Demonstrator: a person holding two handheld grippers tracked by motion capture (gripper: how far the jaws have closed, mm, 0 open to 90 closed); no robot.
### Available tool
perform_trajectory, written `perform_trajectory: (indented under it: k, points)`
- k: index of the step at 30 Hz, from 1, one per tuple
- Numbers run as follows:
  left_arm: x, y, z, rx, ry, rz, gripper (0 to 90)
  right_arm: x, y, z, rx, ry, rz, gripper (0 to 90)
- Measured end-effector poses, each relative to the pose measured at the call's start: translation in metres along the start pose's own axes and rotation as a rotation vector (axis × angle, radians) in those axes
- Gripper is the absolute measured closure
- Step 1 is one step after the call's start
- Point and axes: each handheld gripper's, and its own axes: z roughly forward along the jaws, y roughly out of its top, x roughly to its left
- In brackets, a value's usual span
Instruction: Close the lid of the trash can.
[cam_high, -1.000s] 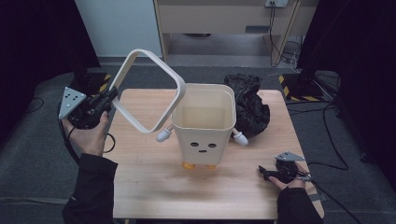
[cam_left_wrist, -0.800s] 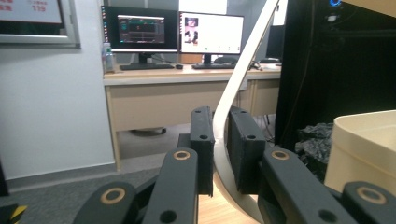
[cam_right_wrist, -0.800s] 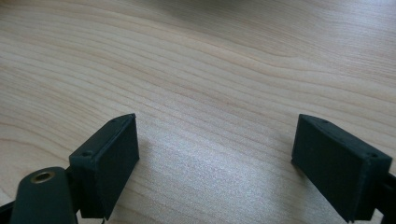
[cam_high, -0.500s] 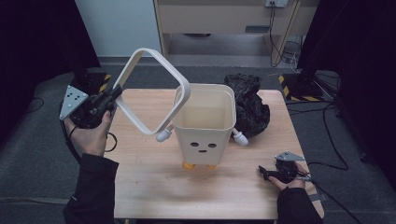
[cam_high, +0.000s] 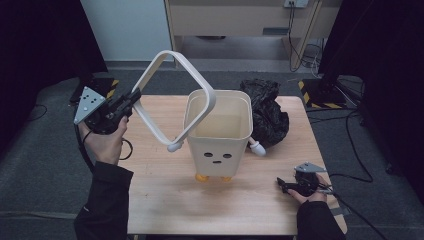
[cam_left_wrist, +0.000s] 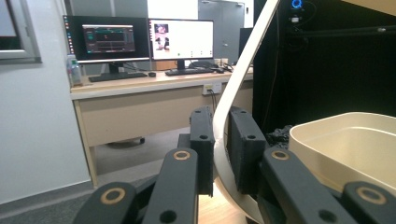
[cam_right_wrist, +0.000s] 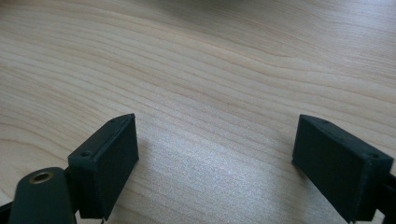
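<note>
Cream ring frame (cam_high: 172, 97) pinched in left tool (cam_high: 134, 97), tilted over bin (cam_high: 220, 127); right tool (cam_high: 283, 185) spread.

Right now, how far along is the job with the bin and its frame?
Done: the frame is off the bin's rim, one corner at its edge. In hand: the left gripper clamps the frame and holds it tilted. Left: the black bag lies behind the bin, untouched; the right gripper rests open on the table.

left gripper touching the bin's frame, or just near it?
Touching. In the left gripper view, the left gripper has both pads pressed against the cream frame, which passes between them with no gap.
</note>
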Motion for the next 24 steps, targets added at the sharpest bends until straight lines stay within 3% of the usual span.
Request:
perform_trajectory:
  k: [3, 4, 7, 24]
  points:
    - [-0.004, 0.004, 0.001, -0.002, -0.011, 0.003, 80.5, 0.0, 0.0, 0.0, 0.0, -0.001, 0.0, 14.1]
    - [-0.003, 0.005, 0.003, -0.023, -0.022, 0.03, 80.5, 0.0, 0.0, 0.0, 0.0, 0.001, -0.002, 13.9]
    - [-0.007, 0.006, 0.006, -0.016, -0.041, 0.042, 80.5, -0.001, 0.0, 0.0, 0.0, -0.001, -0.005, 13.5]
    - [-0.029, 0.007, 0.03, 0.025, -0.116, 0.064, 80.5, -0.001, 0.001, 0.001, 0.01, -0.006, 0.006, 10.3]
